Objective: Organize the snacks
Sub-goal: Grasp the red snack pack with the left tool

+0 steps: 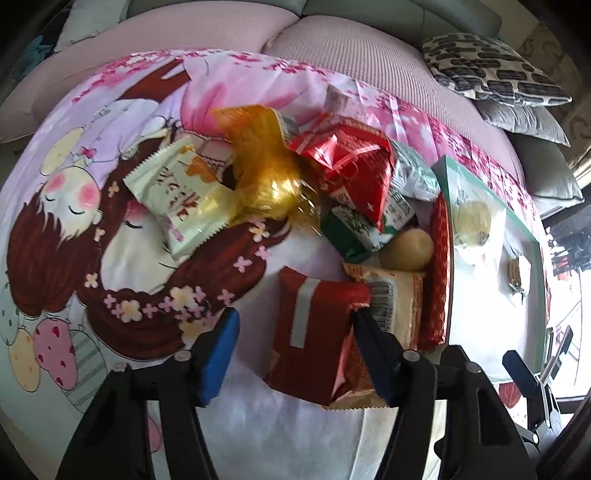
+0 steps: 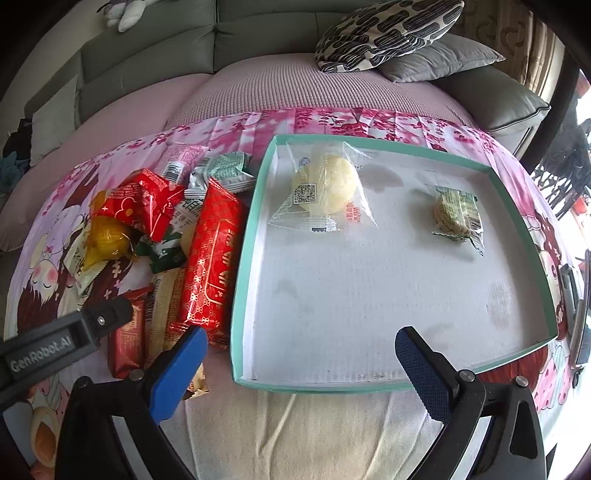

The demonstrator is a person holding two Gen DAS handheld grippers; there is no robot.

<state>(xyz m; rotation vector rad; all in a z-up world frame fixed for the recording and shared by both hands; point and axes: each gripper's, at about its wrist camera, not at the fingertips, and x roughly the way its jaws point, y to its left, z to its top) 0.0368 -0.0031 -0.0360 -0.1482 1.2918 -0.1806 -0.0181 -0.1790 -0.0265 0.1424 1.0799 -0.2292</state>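
A pile of wrapped snacks lies on a pink cartoon cloth [image 1: 110,229]: a cream packet [image 1: 181,199], a gold-wrapped sweet [image 1: 266,177], red packets [image 1: 347,162] and a dark red packet [image 1: 314,325]. My left gripper [image 1: 295,328] is open, its fingers on either side of the dark red packet. A teal-rimmed box lid [image 2: 243,280] holds a round pale pastry [image 2: 328,184] and a green-wrapped biscuit [image 2: 456,214]. My right gripper [image 2: 299,354] is open and empty above the lid's near edge. A long red packet [image 2: 214,266] lies against the lid's left wall.
The cloth lies on a pink-covered sofa seat [image 2: 280,88]. A black-and-white patterned cushion [image 2: 388,33] and grey cushions [image 2: 443,59] sit at the back right. The left gripper's body [image 2: 66,339] shows at the lower left of the right wrist view.
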